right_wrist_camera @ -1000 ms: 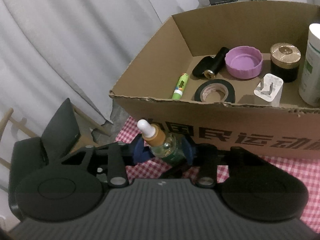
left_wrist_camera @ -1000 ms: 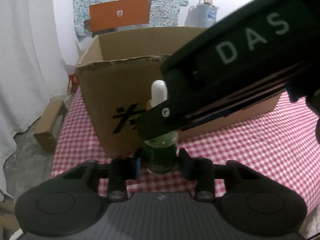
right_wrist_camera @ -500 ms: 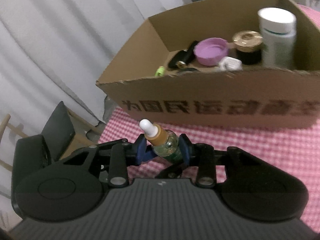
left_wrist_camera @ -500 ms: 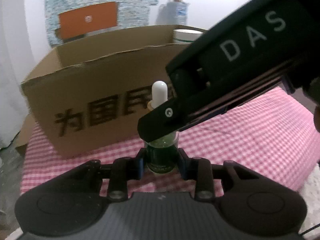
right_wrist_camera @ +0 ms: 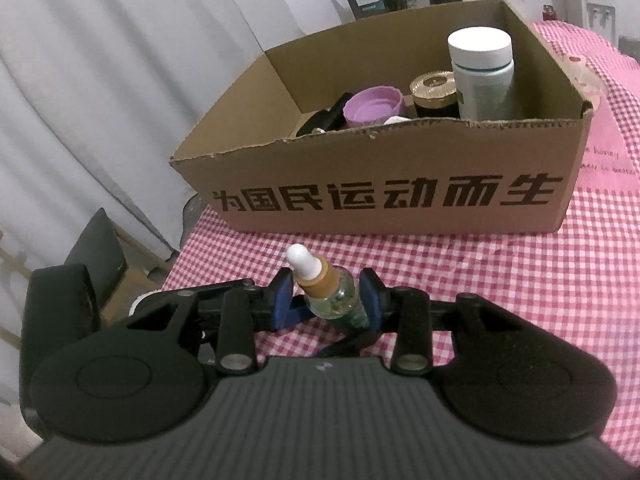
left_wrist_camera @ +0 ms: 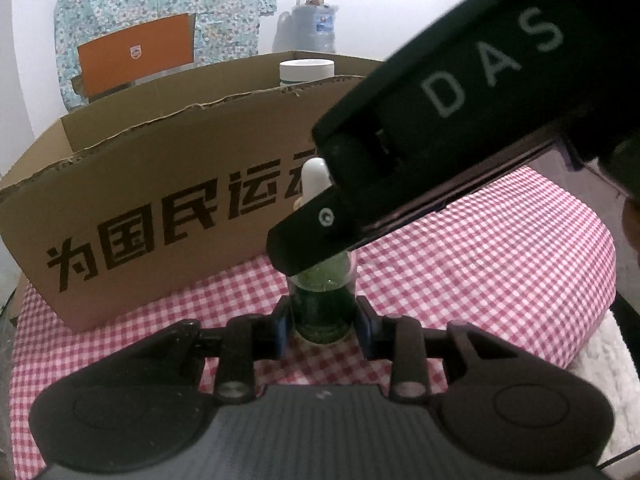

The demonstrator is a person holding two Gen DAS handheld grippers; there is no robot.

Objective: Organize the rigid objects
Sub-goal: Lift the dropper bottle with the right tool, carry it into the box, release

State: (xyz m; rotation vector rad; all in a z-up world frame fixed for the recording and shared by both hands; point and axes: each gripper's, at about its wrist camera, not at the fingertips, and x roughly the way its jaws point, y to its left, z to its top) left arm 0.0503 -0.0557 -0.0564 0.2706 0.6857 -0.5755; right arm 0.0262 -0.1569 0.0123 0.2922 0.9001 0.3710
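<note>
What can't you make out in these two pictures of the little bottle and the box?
- Left view: the dropper bottle neck, hidden by the right gripper body crossing it.
- Left view: the cardboard box contents, hidden by its front wall; only a white cap shows.
- Right view: the box floor and smaller items, cut off by the near wall.
- Right view: the bottle's base, hidden behind the gripper.

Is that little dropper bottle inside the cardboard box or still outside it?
Outside. The dropper bottle is in front of the cardboard box, over the checked cloth.
</note>
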